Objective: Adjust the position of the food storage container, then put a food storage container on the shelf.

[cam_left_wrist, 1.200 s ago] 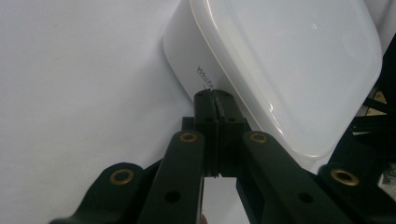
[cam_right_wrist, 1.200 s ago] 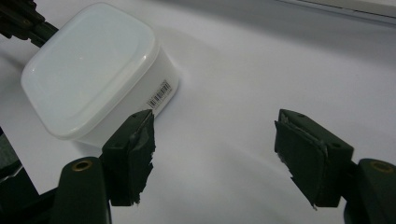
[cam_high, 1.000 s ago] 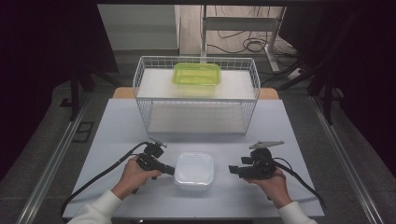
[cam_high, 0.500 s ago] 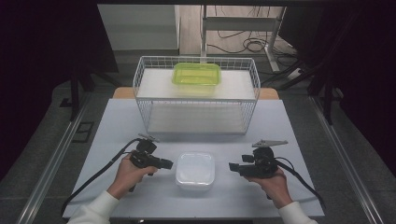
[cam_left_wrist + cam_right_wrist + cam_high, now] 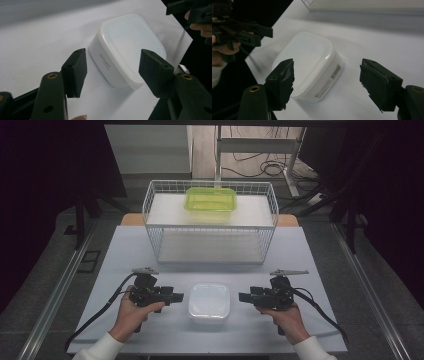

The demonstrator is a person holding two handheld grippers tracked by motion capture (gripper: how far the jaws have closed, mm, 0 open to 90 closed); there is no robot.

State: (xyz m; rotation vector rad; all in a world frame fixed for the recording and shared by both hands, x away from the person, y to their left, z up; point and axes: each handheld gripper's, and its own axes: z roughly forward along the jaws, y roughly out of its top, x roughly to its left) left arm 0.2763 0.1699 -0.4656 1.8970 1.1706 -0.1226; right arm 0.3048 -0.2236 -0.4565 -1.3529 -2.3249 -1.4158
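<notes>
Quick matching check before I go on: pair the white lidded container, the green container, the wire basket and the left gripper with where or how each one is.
Things:
1. white lidded container
2. green container
3. wire basket
4. left gripper

Places or states:
A. on the upper shelf inside the basket
B. open, jaws just widened, nothing between them
C. on the table between the two grippers
D. at the table's far side

Pairs: 1-C, 2-A, 3-D, 4-B

You get a brightly lit table amid dark surroundings; glare sheens the white container, and near pads blur softly at six o'clock.
</notes>
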